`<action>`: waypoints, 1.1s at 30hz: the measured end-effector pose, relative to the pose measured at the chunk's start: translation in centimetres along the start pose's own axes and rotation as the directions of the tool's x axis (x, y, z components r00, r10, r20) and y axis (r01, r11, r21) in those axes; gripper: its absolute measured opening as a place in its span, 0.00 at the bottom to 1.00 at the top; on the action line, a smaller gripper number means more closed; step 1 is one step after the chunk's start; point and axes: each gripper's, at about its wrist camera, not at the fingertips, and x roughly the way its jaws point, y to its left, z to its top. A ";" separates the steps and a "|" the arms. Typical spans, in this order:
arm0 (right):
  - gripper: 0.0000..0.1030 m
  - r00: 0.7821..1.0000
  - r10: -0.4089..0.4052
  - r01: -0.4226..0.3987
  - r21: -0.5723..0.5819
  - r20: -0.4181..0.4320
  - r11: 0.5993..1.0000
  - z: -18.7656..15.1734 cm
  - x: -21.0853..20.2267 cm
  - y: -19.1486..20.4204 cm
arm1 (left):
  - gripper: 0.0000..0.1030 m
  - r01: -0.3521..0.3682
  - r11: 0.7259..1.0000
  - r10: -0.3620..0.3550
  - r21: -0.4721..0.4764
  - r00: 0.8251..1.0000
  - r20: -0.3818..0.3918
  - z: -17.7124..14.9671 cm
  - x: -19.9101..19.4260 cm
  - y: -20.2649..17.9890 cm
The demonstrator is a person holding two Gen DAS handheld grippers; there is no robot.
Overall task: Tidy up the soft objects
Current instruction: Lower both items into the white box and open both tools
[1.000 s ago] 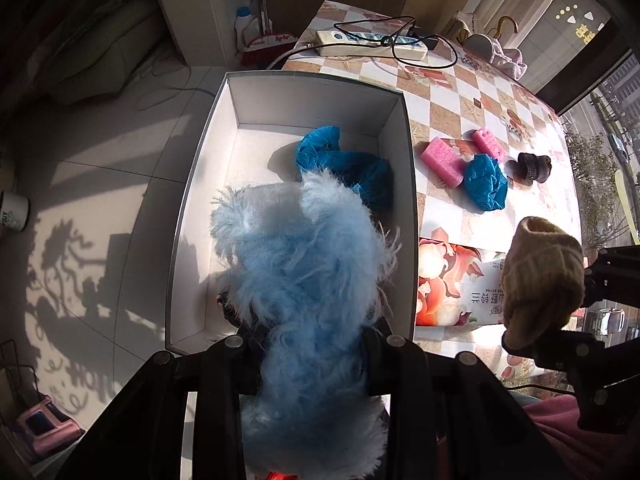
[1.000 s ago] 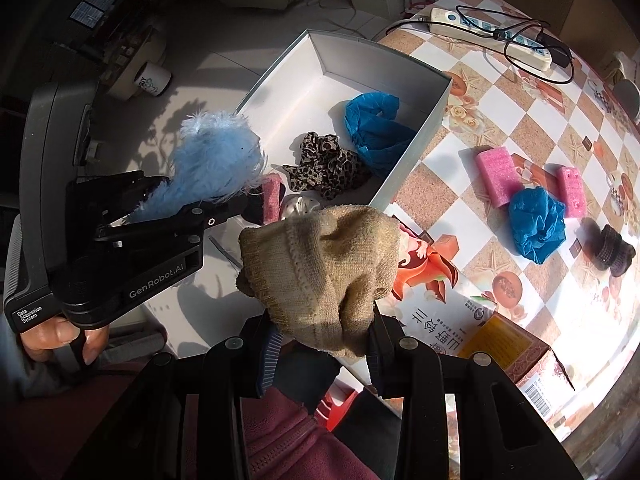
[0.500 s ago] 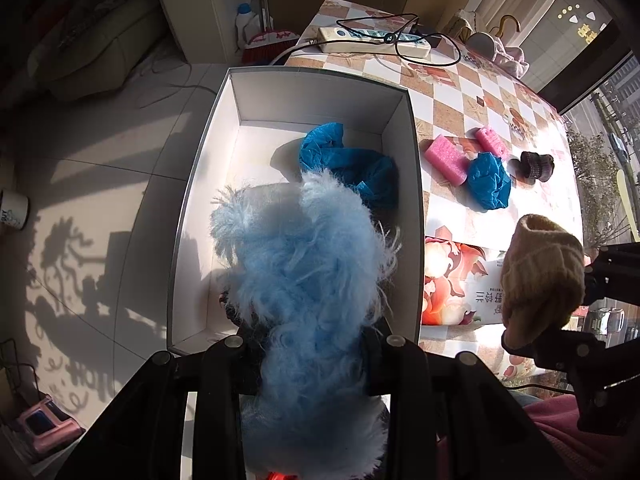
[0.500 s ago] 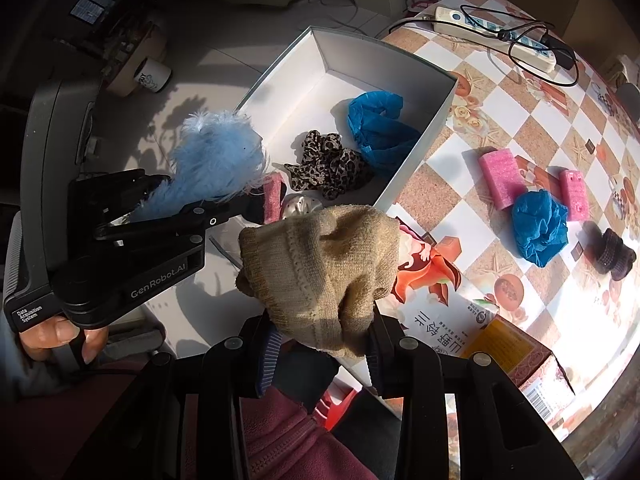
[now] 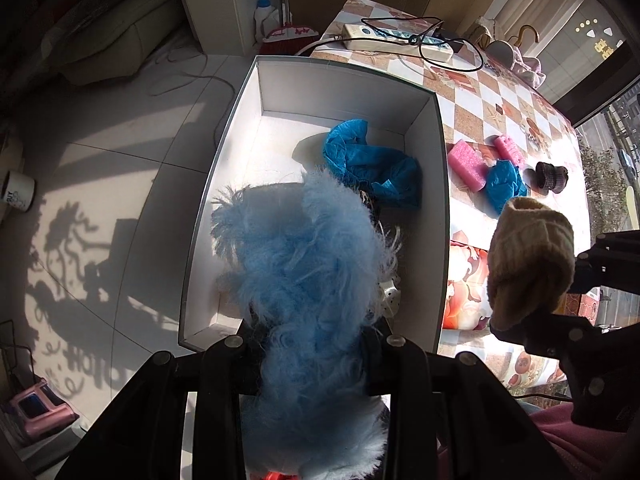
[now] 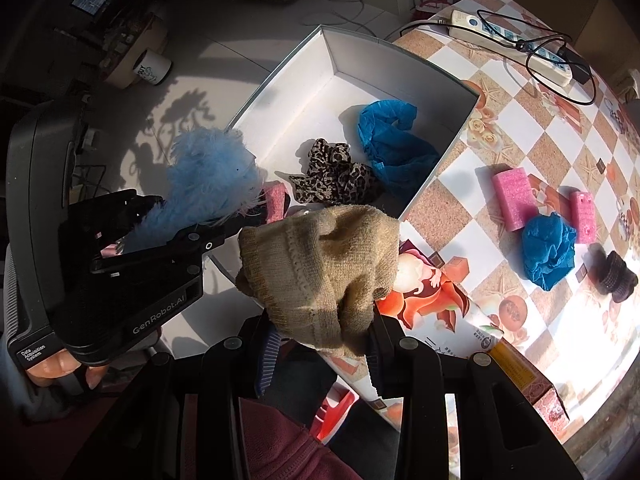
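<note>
My left gripper [image 5: 312,344] is shut on a fluffy light-blue plush [image 5: 304,272] and holds it above the near end of the white box [image 5: 440,184]; it also shows in the right wrist view [image 6: 208,188]. My right gripper [image 6: 320,340] is shut on a tan knit glove [image 6: 324,264], right of the box, also visible in the left wrist view [image 5: 528,260]. Inside the box lie a blue crumpled cover [image 6: 392,148], a leopard-print scrunchie [image 6: 332,180] and a pink foam piece [image 6: 274,200].
On the checkered table [image 6: 500,112] lie two pink foam blocks [image 6: 514,198], a blue crumpled cover [image 6: 550,246] and a dark scrunchie [image 6: 614,276]. A printed carton [image 6: 448,312] lies near the front edge. A power strip with cable [image 6: 516,38] lies at the far end.
Both grippers keep their loads. The view has shifted slightly toward the box; otherwise almost nothing has moved.
</note>
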 end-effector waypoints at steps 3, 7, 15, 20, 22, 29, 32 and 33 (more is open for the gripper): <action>0.37 1.000 -0.004 0.004 -0.017 -0.011 1.000 0.4 0.4 0.5 | 0.34 -0.008 1.000 0.008 -0.010 1.000 -0.002 0.0 0.2 0.4; 0.37 1.000 -0.007 0.007 -0.031 -0.012 1.000 1.2 0.5 1.0 | 0.34 -0.008 1.000 0.008 -0.025 1.000 -0.006 -0.2 0.3 0.9; 0.37 1.000 0.000 0.000 -0.006 0.001 1.000 3.2 0.6 1.1 | 0.35 -0.007 0.999 0.006 -0.044 1.000 -0.018 0.0 0.8 1.3; 0.37 1.000 -0.011 0.011 -0.001 -0.002 1.000 3.5 1.0 1.1 | 0.35 0.000 0.999 -0.002 -0.050 1.000 -0.030 -0.1 1.1 1.5; 0.37 1.000 -0.012 0.012 0.003 -0.009 1.000 3.6 1.2 1.0 | 0.35 0.004 0.999 -0.006 -0.053 0.999 -0.034 0.0 1.3 1.6; 0.37 0.999 -0.027 0.027 0.020 -0.017 0.999 4.3 1.8 0.8 | 0.35 0.020 0.997 -0.023 -0.068 0.999 -0.032 0.4 1.6 1.9; 0.37 0.999 -0.027 0.028 0.037 -0.019 0.999 4.8 2.0 0.5 | 0.35 0.023 0.998 -0.025 -0.066 0.999 -0.039 0.7 1.9 1.9; 0.37 0.999 -0.026 0.027 0.044 -0.019 0.999 4.9 2.1 0.4 | 0.35 0.021 0.998 -0.024 -0.062 0.999 -0.042 0.8 2.1 1.9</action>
